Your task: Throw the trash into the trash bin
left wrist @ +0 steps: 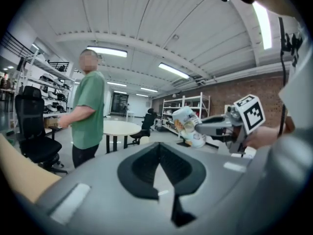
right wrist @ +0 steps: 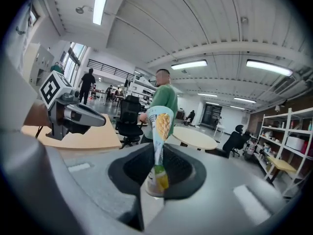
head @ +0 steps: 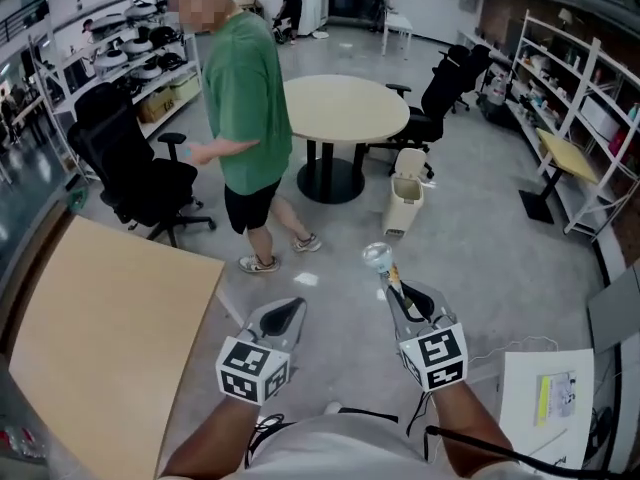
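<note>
The right gripper [head: 391, 284] pinches a printed wrapper [right wrist: 157, 146]; the left gripper [left wrist: 159, 150] is closed, empty. Only the head view shows the trash bin [head: 405, 203], at twelve o'clock.

Two grey handheld grippers, the left gripper [head: 290, 310] and the right gripper [head: 398, 290], share the view with one crumpled printed plastic wrapper [head: 378, 259], one cream lidded trash bin [head: 405, 200], one round beige table [head: 345, 106], three black swivel chairs [head: 135, 173] [head: 440, 93] [head: 478, 63] and one green-shirted person [head: 245, 108].

Wooden bench [head: 100, 338] cut off at the near left edge, wrapper [right wrist: 160, 124] print too blurred to read, trash bin [head: 405, 203] inside hidden
</note>
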The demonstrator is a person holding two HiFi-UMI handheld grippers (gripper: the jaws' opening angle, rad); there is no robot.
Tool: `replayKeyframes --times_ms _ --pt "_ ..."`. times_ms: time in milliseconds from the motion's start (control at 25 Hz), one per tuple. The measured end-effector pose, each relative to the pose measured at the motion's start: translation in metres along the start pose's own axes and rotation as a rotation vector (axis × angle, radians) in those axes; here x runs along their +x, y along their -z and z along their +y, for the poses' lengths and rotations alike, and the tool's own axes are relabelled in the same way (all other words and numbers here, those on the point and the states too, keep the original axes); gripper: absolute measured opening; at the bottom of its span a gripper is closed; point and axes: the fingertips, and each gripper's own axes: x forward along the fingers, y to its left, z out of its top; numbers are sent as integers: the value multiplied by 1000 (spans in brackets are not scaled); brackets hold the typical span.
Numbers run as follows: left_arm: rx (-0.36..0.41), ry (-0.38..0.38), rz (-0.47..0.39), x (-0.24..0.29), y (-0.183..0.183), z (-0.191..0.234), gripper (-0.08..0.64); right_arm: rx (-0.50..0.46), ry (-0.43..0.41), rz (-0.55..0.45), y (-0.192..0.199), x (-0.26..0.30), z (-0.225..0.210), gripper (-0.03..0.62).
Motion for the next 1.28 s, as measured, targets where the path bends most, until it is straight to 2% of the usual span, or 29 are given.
replayKeyframes --times_ms 280,800,1280 --pt "38 71 -3 61 -15 -36 8 49 92 15 34 -31 -62 57" --pt "89 172 61 104 -16 -80 8 132 191 38 68 -68 -102 57" --pt "89 245 68 148 -26 -85 8 174 256 81 86 -70 -127 57"
